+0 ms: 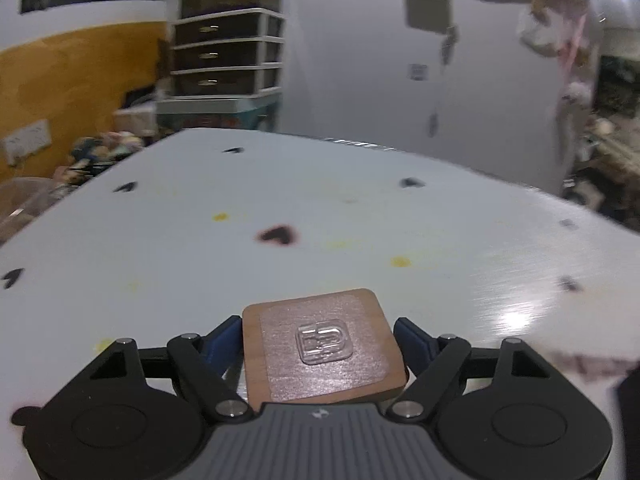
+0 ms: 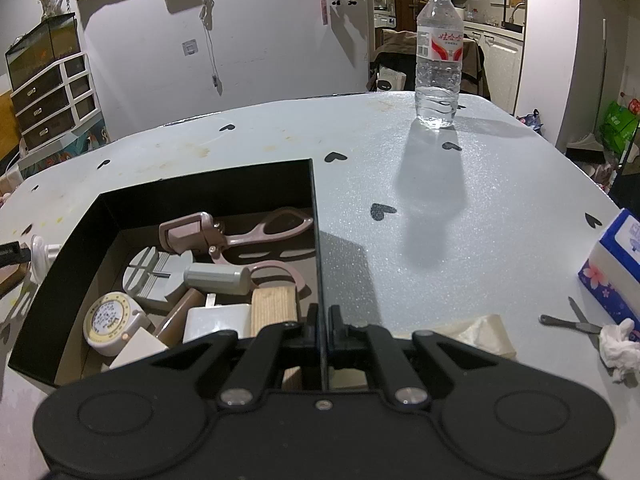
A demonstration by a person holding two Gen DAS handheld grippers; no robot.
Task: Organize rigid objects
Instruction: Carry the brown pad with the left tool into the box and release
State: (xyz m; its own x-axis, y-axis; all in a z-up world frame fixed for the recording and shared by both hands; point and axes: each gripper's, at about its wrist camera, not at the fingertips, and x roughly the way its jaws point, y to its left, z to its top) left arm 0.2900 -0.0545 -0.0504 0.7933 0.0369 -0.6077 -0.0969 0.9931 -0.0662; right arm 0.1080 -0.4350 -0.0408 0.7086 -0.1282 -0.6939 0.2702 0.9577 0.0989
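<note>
Left wrist cam: low, close over surface (image 1: 280, 200), facing drawer unit (image 1: 228, 56) at back wall. Right wrist cam: higher, same surface (image 2: 440, 208), same drawer unit (image 2: 52, 96) far left.

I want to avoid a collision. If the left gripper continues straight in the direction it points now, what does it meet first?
The wooden square block lying between the left gripper fingers; past it only bare table, though depth is uncertain.
</note>
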